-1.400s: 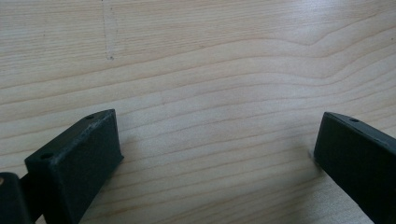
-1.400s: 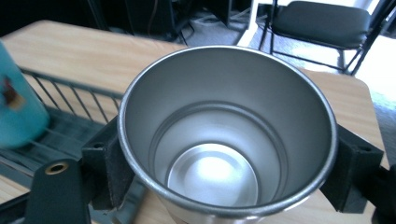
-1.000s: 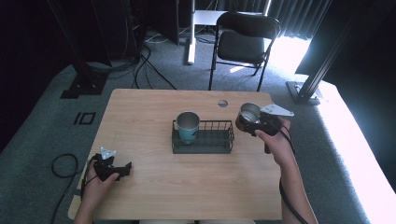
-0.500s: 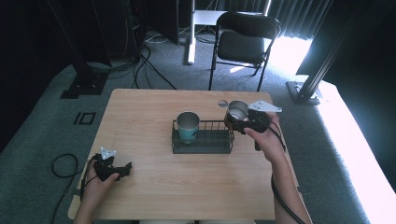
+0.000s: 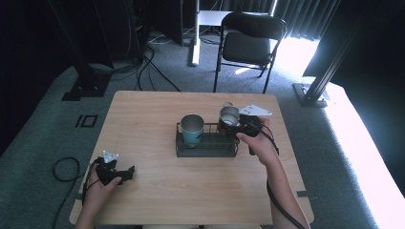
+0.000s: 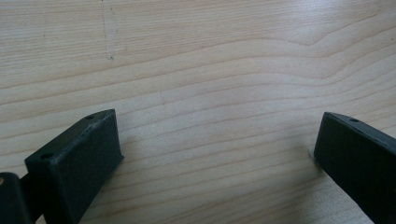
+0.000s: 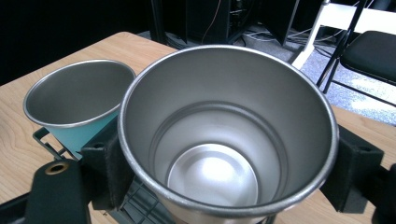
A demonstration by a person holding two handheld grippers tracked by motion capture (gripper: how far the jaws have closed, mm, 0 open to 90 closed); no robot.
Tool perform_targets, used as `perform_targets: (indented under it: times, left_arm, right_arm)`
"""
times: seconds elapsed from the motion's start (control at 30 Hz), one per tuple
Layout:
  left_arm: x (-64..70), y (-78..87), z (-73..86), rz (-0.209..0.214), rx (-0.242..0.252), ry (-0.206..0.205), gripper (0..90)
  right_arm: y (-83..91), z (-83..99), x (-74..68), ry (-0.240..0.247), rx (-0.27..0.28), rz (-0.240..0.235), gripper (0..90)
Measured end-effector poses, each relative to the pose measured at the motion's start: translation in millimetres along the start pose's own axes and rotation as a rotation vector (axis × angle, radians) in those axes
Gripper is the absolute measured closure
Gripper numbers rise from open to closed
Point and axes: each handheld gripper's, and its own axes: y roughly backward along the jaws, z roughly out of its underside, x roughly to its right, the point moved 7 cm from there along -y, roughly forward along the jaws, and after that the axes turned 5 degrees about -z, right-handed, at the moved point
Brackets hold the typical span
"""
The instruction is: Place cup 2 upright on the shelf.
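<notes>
At the left of the high view, the left claw (image 5: 128, 171) lies low on the table (image 5: 143, 119), near the front edge, with a hand (image 5: 98, 183) around it. In the left claw view its two black jaws stand wide apart. Nothing is between them, just bare wood.

In the middle of the table sits a black wire rack (image 5: 206, 143). A blue cup (image 5: 191, 129) with a shiny silver inside stands up straight in the left end of the rack.

To the right, the right claw (image 5: 229, 125) holds a silver cup (image 5: 229, 116). In the right claw view the jaws press on both sides of the silver cup (image 7: 229, 135), just under its rim. The cup is upright and empty, held over the right end of the rack, near the blue cup (image 7: 77, 105). I cannot tell if its bottom touches the rack.
</notes>
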Motion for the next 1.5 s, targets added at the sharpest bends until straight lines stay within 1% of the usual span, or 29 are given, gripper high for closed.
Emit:
perform_targets:
  times: [0.03,0.13,0.23,0.3,0.37,0.47,0.57,0.67,0.73,0.77,0.83,1.03,1.17,1.23,1.47,1.5]
  left_arm:
    - [0.0,0.0,0.0,0.0,0.0,0.0,1.3]
    - [-0.2,0.0,0.0,-0.001,0.0,-0.002,1.3]
    - [-0.2,0.0,0.0,0.0,0.0,-0.002,1.3]
    - [-0.2,0.0,0.0,0.0,0.0,-0.003,1.3]
    - [-0.2,0.1,0.0,0.0,0.0,-0.002,1.3]
    - [-0.1,0.1,0.0,0.0,0.0,-0.002,1.3]
    - [-0.2,0.1,0.0,0.0,-0.001,-0.002,1.3]
    - [-0.2,0.1,0.0,0.0,-0.001,-0.002,1.3]
    - [-0.2,0.1,0.0,0.0,-0.001,-0.002,1.3]
    - [-0.2,0.1,0.0,0.0,-0.001,-0.002,1.3]
    - [-0.2,0.1,0.0,0.0,-0.001,-0.003,1.3]
    - [-0.2,0.1,0.0,0.0,0.0,-0.002,1.3]
    - [-0.2,0.1,0.0,0.0,-0.001,-0.002,1.3]
    - [-0.2,0.1,0.0,0.0,0.0,-0.002,1.3]
    - [-0.1,0.1,0.0,0.001,-0.001,-0.002,1.3]
    - [-0.1,0.1,0.1,0.0,-0.001,-0.002,1.3]
  right_arm:
    - [0.0,0.0,0.0,0.0,0.0,0.0,18.0]
    - [-7.2,3.1,-3.2,0.002,0.0,-0.006,18.0]
    - [-12.4,8.0,-7.0,0.0,-0.014,-0.018,18.0]
    - [-14.7,10.3,-8.0,0.005,-0.021,-0.018,18.0]
    - [-20.5,15.6,-9.1,0.003,-0.031,-0.019,18.0]
    - [-24.0,19.0,-10.2,-0.002,-0.036,-0.02,18.0]
    - [-32.5,28.2,-11.9,-0.003,-0.057,-0.022,18.0]
    - [-36.3,31.2,-12.1,-0.004,-0.063,-0.02,18.0]
    - [-38.0,32.6,-12.6,-0.003,-0.066,-0.022,18.0]
    - [-42.4,36.9,-15.8,0.001,-0.08,-0.028,18.0]
    - [-45.0,39.9,-17.0,0.009,-0.088,-0.028,18.0]
    - [-50.7,45.5,-16.9,-0.002,-0.089,-0.02,18.0]
    - [-52.8,48.5,-18.8,0.008,-0.102,-0.024,18.0]
    - [-55.6,50.9,-19.1,0.018,-0.114,-0.017,18.0]
    - [-57.9,52.8,-19.1,0.01,-0.115,-0.016,17.9]
    - [-57.7,53.1,-19.5,0.02,-0.123,-0.021,17.7]
